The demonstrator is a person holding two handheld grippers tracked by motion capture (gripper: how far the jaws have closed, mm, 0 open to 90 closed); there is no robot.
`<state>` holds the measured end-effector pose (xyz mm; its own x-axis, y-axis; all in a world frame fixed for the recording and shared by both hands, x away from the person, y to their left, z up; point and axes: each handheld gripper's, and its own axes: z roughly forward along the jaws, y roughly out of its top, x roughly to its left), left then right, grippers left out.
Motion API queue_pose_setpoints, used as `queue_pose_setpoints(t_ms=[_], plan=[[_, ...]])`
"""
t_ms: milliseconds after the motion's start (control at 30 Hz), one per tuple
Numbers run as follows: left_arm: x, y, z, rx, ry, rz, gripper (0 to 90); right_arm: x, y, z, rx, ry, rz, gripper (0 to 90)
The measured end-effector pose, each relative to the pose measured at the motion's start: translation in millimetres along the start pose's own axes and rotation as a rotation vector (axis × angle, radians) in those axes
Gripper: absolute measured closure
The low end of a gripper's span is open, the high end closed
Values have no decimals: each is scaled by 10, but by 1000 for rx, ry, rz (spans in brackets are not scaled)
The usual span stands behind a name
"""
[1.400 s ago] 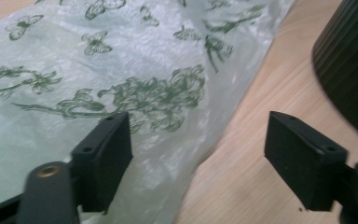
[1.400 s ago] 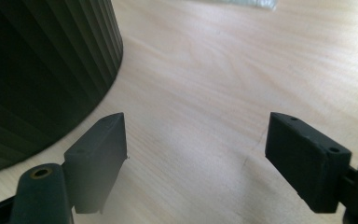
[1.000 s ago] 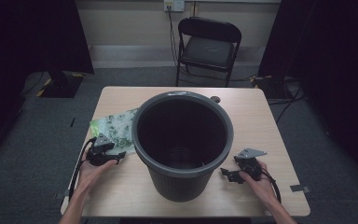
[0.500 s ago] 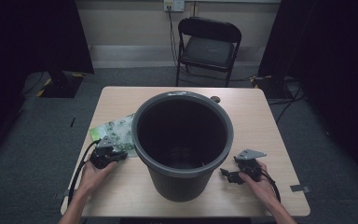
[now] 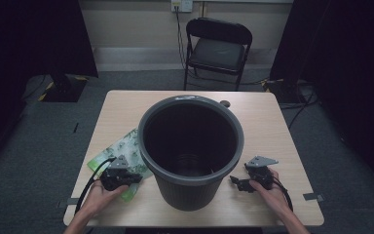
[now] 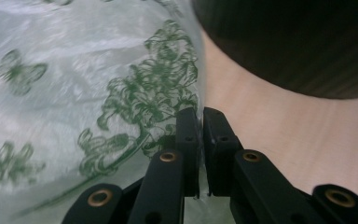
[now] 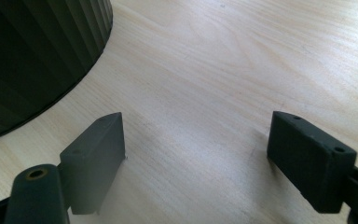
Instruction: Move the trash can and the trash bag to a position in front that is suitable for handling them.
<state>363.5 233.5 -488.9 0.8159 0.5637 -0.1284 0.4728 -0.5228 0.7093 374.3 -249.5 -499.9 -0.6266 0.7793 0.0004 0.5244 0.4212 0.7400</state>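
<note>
— Which step is in hand?
— The printed plastic bag (image 6: 74,93), lying on the table (image 5: 272,126) left of the bin (image 5: 191,146), has just been pinched by the left gripper (image 6: 200,121).
— And next?
— Lifting over the rim seems needed; the right gripper (image 7: 196,140) is held wide, empty.

green-printed bag (image 5: 121,148) partly behind bin (image 5: 191,146)

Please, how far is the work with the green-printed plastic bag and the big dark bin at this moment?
Done: the left gripper has just been closing and is shut on the plastic bag at its edge. In hand: that pinch, beside the bin. Left: the bag lies mostly flat on the table, not in or over the bin. The right gripper rests open, holding nothing.
</note>
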Motion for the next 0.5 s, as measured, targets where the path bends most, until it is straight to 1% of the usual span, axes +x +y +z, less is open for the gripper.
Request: queue_pose_setpoints(t_ms=[33,67,100,133,167,200,267,300,333,367,400,433,467,500], plan=[[-62,19,9,3,-13,17,853,0,0,0,0,0,0,182],[-62,19,9,3,-13,17,853,0,0,0,0,0,0,182],[-115,44,26,4,-43,15,849,0,0,0,0,0,0,182],[-115,44,26,4,-43,15,840,0,0,0,0,0,0,182],[-175,60,52,24,-68,28,836,1,0,0,0,-1,0,181],[-175,60,52,24,-68,28,836,1,0,0,0,-1,0,181],[-243,68,74,31,-96,40,836,2,0,1,0,-2,1,181],[-277,73,72,35,-99,47,829,2,0,1,0,-1,1,181],[-328,79,58,34,-115,58,795,2,0,1,0,-2,1,181],[-340,80,42,26,-119,57,771,2,0,1,0,-2,0,181],[-340,80,42,26,-119,57,734,2,0,1,0,-2,0,181],[-354,91,1,13,-112,58,663,2,0,1,0,-2,1,181],[-354,91,1,13,-112,58,603,2,0,1,0,-2,1,181],[-354,100,-25,9,-102,66,603,2,0,1,0,-1,0,181]])
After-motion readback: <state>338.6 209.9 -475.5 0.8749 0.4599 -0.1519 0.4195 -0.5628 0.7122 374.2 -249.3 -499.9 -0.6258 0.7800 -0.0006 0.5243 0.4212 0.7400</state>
